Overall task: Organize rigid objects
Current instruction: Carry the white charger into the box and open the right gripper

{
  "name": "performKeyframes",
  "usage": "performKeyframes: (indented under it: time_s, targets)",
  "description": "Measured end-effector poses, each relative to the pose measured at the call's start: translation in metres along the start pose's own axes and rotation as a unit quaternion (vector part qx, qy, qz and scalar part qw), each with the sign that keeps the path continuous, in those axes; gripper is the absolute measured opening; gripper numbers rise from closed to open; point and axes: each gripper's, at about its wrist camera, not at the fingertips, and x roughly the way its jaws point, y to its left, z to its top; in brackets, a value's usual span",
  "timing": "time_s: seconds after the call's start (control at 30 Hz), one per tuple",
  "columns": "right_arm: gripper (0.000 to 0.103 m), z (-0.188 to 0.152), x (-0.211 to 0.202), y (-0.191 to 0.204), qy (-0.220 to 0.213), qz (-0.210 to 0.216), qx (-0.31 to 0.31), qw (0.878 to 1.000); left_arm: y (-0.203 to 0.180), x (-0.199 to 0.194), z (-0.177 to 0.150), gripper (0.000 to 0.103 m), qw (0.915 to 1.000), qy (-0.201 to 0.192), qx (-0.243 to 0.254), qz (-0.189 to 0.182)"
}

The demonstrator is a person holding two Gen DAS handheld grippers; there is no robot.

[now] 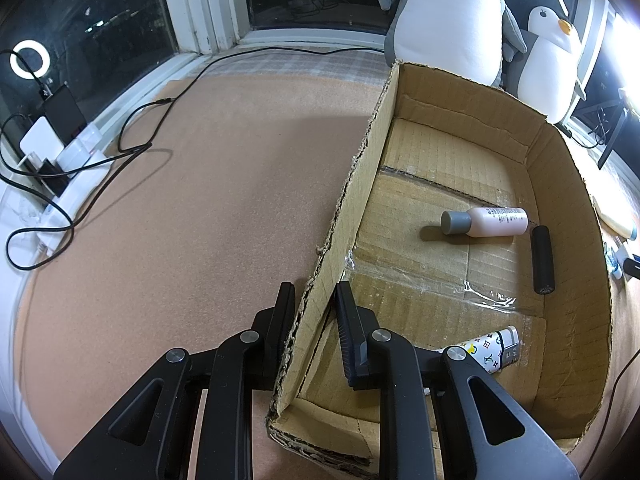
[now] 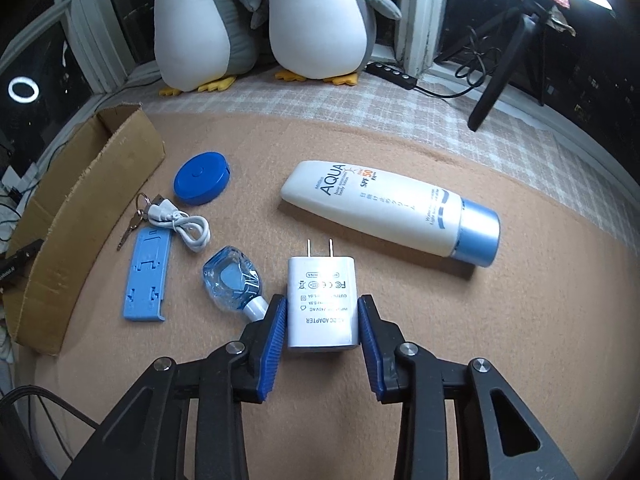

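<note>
Cardboard box (image 1: 460, 148) sits open-topped on the tan mat (image 1: 200, 200), two plush penguins (image 2: 256, 20) behind it by the window. Left gripper (image 1: 312, 308) angled steeply down, straddling the box's near side wall, one finger outside, one inside, clamped tight on the cardboard.

Inside the box: pink lotion bottle (image 1: 486, 222) with grey cap lying on its side, black cylinder (image 1: 543, 260) just beside it near the far wall, patterned white tube (image 1: 494, 346) near the gripper's inner finger, partly hidden by the gripper arm.

Right wrist view: right gripper (image 2: 323, 320) also pitched steeply down over the mat, blue pads (image 2: 276, 340) either side of a white AC adapter (image 2: 322, 304) lying flat, prongs pointing away. Left pad touching or nearly touching the adapter's side; a thin gap shows at the right pad, so not clamped.

Other loose items on the mat, largest first: white AQUA sunscreen tube (image 2: 384, 210) with blue cap, right of the adapter and apart from it; blue plastic phone stand (image 2: 146, 276) at left; round blue tape measure (image 2: 201, 178) beyond it; clear blue small bottle (image 2: 234, 280) just left of the adapter, its white cap touching the left finger; coiled white USB cable (image 2: 184, 228); keys on a ring (image 2: 136, 218) beside the cable. The box's corner shows at the left edge of this view.
</note>
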Motion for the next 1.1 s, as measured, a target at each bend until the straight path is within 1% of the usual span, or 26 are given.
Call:
performKeyframes:
  time_s: [0.23,0.43,0.73,1.1]
  targets:
    - [0.032,0.0,-0.021,0.009,-0.022,0.006,-0.003,1.0,-0.002,0.0,0.0,0.019,1.0,0.0,0.0,0.001]
    - [0.032,0.01,-0.04,0.032,-0.044,0.024,-0.016,0.999,-0.003,0.0,0.001,0.019,1.0,0.0,-0.001,0.001]
    - [0.032,0.024,-0.059,0.093,-0.065,0.066,-0.057,0.994,-0.003,0.0,0.001,0.019,1.0,0.0,-0.001,0.001]
    - [0.032,0.038,-0.057,0.17,-0.074,0.11,-0.118,0.984,-0.004,0.0,0.001,0.019,1.0,0.0,-0.002,0.001]
